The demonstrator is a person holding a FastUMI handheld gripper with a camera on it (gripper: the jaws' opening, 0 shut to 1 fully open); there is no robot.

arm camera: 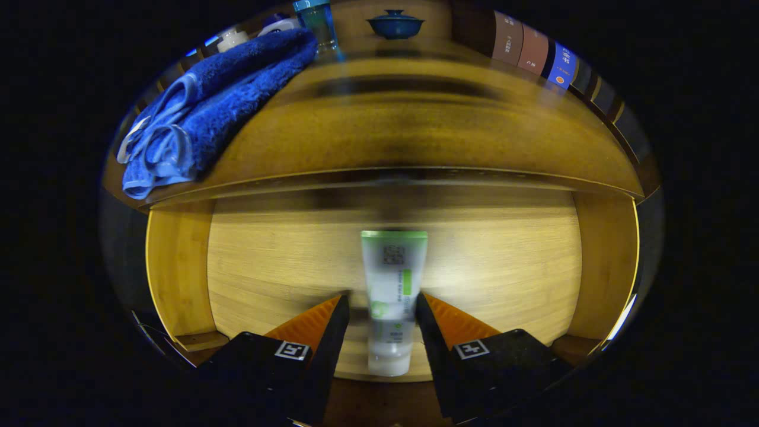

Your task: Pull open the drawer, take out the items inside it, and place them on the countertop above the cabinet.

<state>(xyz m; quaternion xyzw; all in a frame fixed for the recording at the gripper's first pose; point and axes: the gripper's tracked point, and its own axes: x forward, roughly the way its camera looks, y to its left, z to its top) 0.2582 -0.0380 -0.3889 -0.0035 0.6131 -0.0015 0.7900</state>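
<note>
Tube (389, 296) between tool (382, 308) fingers, over open drawer (267, 261); countertop (415, 124) ahead

Background: glossy warm-brown wooden countertop (415, 127) carrying a folded blue terry towel (225, 101), a dark blue lidded ceramic bowl (395, 25), a clear blue-tinted bottle (319, 24). Row of brown and blue book spines (533, 50) beyond. Dim surroundings, light pooling below.

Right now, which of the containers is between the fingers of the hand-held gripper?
The white tube with the green end, held between the hand-held gripper fingers over the open drawer. The blue-capped bottle stands far beyond, on the countertop.
</note>
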